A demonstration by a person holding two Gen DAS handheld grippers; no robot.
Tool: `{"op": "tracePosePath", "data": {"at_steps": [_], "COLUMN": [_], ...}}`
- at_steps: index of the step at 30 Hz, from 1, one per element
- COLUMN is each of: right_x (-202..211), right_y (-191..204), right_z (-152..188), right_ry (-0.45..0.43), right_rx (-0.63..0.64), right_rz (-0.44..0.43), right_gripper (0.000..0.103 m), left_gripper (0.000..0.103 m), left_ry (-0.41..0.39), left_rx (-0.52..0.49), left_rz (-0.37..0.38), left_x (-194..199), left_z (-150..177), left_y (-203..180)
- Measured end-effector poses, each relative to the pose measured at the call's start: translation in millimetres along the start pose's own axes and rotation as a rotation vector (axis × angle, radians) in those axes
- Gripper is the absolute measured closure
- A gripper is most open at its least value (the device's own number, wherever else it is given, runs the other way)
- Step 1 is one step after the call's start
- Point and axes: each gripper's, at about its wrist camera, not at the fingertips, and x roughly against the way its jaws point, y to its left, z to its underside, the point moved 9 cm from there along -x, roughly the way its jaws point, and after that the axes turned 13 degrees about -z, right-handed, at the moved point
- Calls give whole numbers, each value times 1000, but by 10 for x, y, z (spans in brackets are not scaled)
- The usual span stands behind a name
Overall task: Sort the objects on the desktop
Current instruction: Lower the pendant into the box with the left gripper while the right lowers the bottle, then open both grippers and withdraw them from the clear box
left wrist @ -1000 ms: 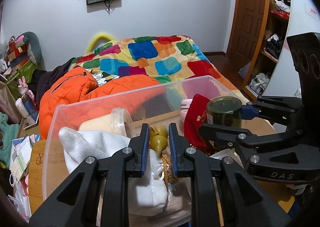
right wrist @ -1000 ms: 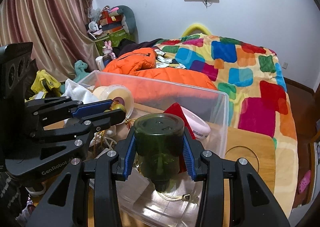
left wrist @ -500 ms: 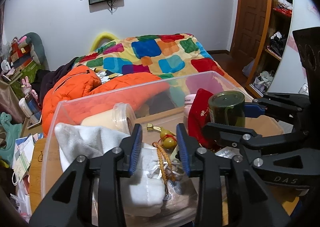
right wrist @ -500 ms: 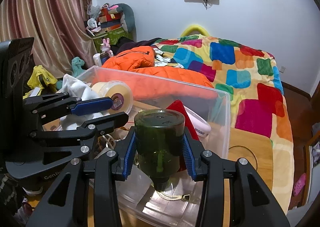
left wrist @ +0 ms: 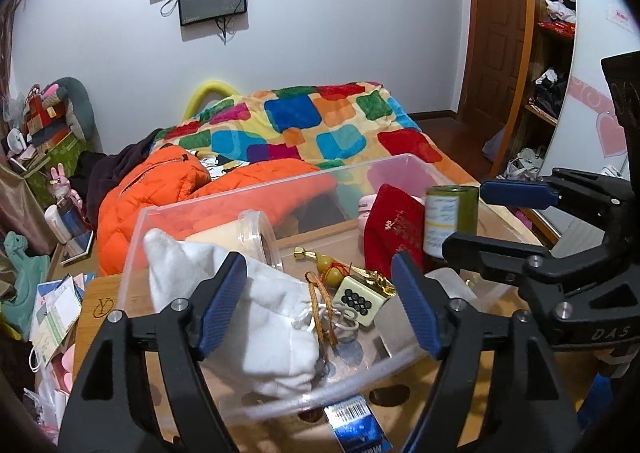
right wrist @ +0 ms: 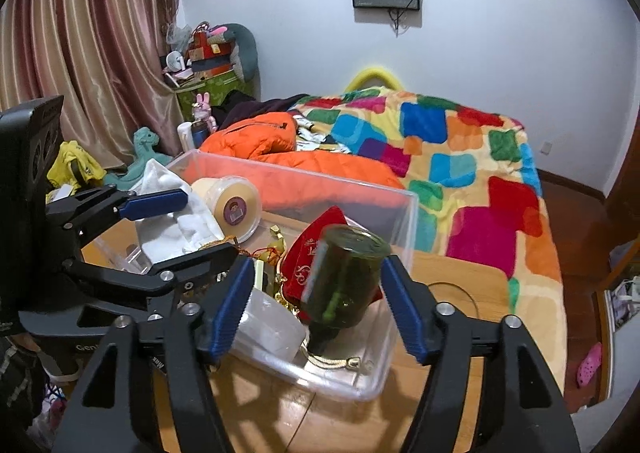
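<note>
A clear plastic bin (left wrist: 224, 202) (right wrist: 404, 221) stands on a wooden table. In it lie a white cloth (left wrist: 260, 313), a round cream container (left wrist: 240, 231) (right wrist: 236, 207), a yellow gourd charm with cord (left wrist: 330, 271), a pale green cube (left wrist: 358, 299), a red pouch (left wrist: 394, 229) (right wrist: 316, 249) and a dark green jar (left wrist: 450, 219) (right wrist: 344, 279). My left gripper (left wrist: 320, 297) is open above the charm and cloth. My right gripper (right wrist: 318, 299) is open; the jar sits tilted and blurred between its fingers, apart from both.
A bed with a colourful blanket (left wrist: 320, 125) and an orange jacket (left wrist: 160, 181) lies behind the table. A blue packet (left wrist: 356, 425) lies at the bin's near edge. Clutter (left wrist: 48, 313) fills the left side. Shelves (left wrist: 552, 53) stand at right.
My left gripper opened and released the gourd charm into the bin. My right gripper opened and let go of the green jar, which now tips inside the bin.
</note>
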Motion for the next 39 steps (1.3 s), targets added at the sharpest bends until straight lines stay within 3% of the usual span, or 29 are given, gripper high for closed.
{"op": "tracePosePath", "data": {"at_steps": [13, 23, 30, 39], "right_x": [147, 243, 264, 382], "right_y": [133, 245, 377, 631], "right_z": [65, 161, 385, 678], "right_ry": [0, -9, 8, 16], "right_rx": [-13, -31, -56, -38], "right_rz": [2, -2, -17, -24], "right_gripper": [35, 35, 35, 35], "left_gripper": [16, 15, 15, 11], "left_ry": [-22, -17, 1, -30], "left_rx": [7, 26, 23, 1], "left_rz": [-19, -31, -12, -6], "left_x": [242, 359, 440, 703], "left_z": [82, 199, 356, 533], "left_y": [98, 199, 177, 154]}}
